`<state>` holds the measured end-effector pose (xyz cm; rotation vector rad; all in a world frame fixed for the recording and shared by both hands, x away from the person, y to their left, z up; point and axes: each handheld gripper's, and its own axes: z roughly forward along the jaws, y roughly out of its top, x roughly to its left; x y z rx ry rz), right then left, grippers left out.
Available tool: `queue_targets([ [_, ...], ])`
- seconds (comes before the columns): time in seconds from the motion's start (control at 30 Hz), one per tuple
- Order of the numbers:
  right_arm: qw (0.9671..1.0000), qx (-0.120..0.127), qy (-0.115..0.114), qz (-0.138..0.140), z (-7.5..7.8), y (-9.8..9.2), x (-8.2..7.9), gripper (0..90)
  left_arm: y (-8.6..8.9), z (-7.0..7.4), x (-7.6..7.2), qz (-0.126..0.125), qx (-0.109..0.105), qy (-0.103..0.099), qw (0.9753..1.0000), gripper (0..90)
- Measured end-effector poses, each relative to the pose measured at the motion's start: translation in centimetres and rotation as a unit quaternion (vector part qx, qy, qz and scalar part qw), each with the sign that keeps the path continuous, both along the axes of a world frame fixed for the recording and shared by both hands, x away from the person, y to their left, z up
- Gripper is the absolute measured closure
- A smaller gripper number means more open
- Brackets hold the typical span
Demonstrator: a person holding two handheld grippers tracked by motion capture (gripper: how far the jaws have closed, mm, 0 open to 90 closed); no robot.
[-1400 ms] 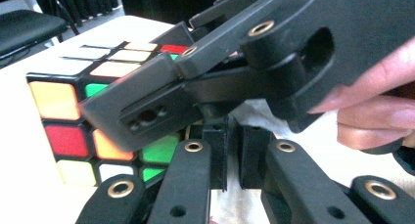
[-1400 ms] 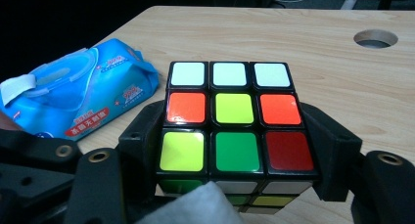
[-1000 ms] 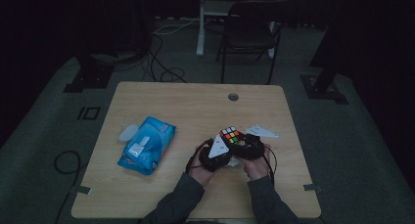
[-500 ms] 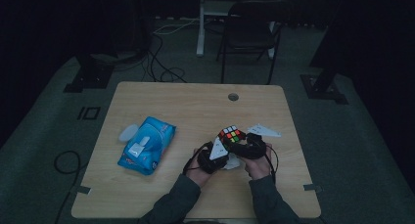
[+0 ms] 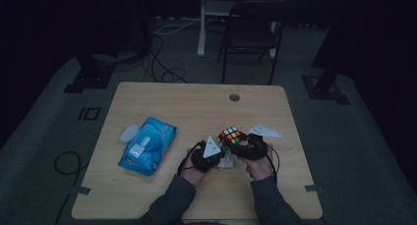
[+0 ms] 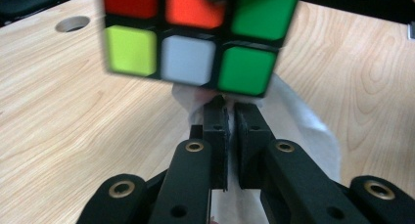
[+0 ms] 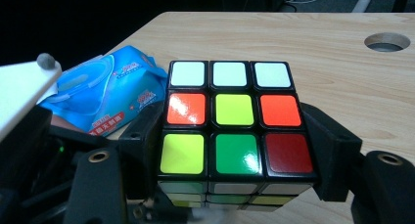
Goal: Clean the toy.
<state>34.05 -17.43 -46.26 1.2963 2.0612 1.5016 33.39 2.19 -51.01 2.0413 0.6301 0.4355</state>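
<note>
A scrambled Rubik's cube (image 5: 232,135) is held just above the table near its front right. My right gripper (image 7: 235,136) is shut on the cube (image 7: 230,121), one jaw on each side. In the high view the right gripper (image 5: 242,149) sits just right of my left gripper (image 5: 216,156). My left gripper (image 6: 231,116) is shut on a white wipe (image 6: 298,131), with its tips right under the cube (image 6: 195,38). The wipe (image 5: 226,162) lies crumpled on the table beneath both grippers.
A blue pack of wet wipes (image 5: 147,145) lies to the left on the wooden table (image 5: 172,102), and it also appears behind the cube (image 7: 107,94). A round cable hole (image 5: 234,97) is near the far edge. A chair (image 5: 251,33) stands beyond the table.
The left gripper with the wipe has shifted slightly under the cube. The cube stays held in the same spot.
</note>
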Motion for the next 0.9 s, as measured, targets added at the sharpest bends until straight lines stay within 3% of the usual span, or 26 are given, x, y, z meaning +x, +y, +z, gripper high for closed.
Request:
queue_targets([
  [0.37,1.0000,0.002,0.007,-0.006,-0.3,-0.7,0.4,33.8,3.0,1.0,0.4,0.033,-0.025,-0.004,0.9991,86.2],
  [0.7,0.9999,0.003,0.016,-0.002,-0.5,-0.7,0.6,33.8,4.1,2.1,0.3,0.031,-0.046,-0.015,0.9983,86.2],
  [0.9,0.9997,-0.004,0.019,-0.014,-0.9,-1.1,0.9,33.8,4.3,2.5,-0.1,0.026,-0.054,-0.020,0.9980,86.2],
])
